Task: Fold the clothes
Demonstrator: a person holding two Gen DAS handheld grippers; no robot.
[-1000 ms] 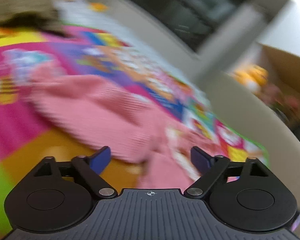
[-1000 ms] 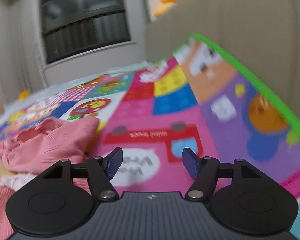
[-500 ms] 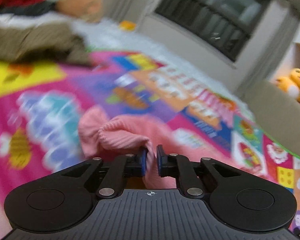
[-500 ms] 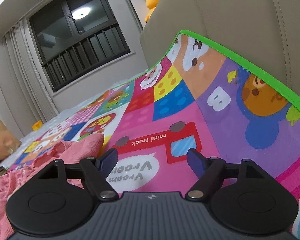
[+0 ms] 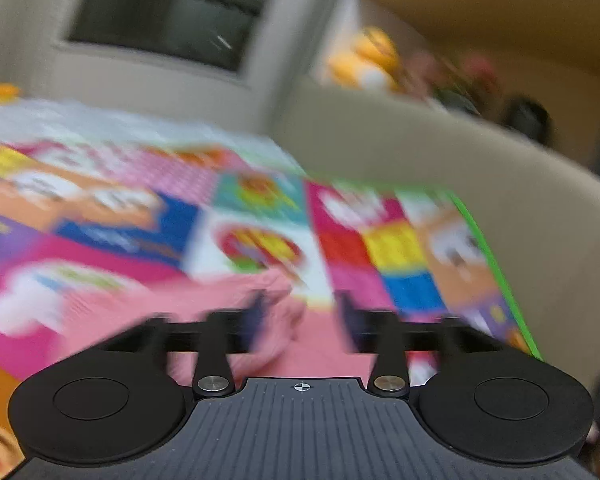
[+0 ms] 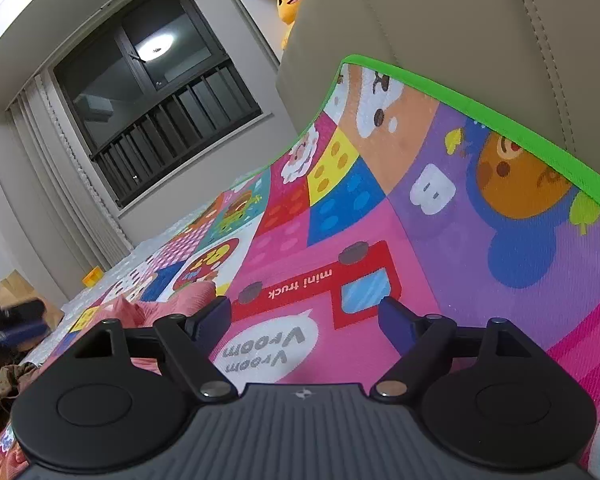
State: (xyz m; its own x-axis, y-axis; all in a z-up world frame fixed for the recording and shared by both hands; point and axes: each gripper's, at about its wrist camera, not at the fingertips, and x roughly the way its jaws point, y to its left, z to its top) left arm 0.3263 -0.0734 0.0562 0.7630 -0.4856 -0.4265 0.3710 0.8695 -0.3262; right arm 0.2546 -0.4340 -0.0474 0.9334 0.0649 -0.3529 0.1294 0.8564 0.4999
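A pink ribbed garment (image 5: 276, 312) lies crumpled on the colourful play mat (image 5: 120, 216), right in front of my left gripper (image 5: 300, 312). The left view is smeared by motion, but the blue fingers stand apart, so the gripper is open with cloth beneath and between them. In the right wrist view my right gripper (image 6: 306, 322) is open over the mat's "mini truck" picture (image 6: 312, 284), holding nothing. A fold of the pink garment (image 6: 172, 304) shows just left of its left finger. The left gripper (image 6: 16, 330) appears blurred at the far left.
A beige sofa (image 6: 460, 40) borders the mat's green edge (image 6: 440, 84) on the right. Behind stand a dark window (image 6: 160, 92), yellow plush toys (image 5: 372, 60) and a cardboard box (image 6: 16, 288). Other clothes (image 6: 4, 380) are piled at the left.
My left gripper has gone from shut on the pink cloth to open and has swung right. My right gripper has tilted and stayed open over the mat.
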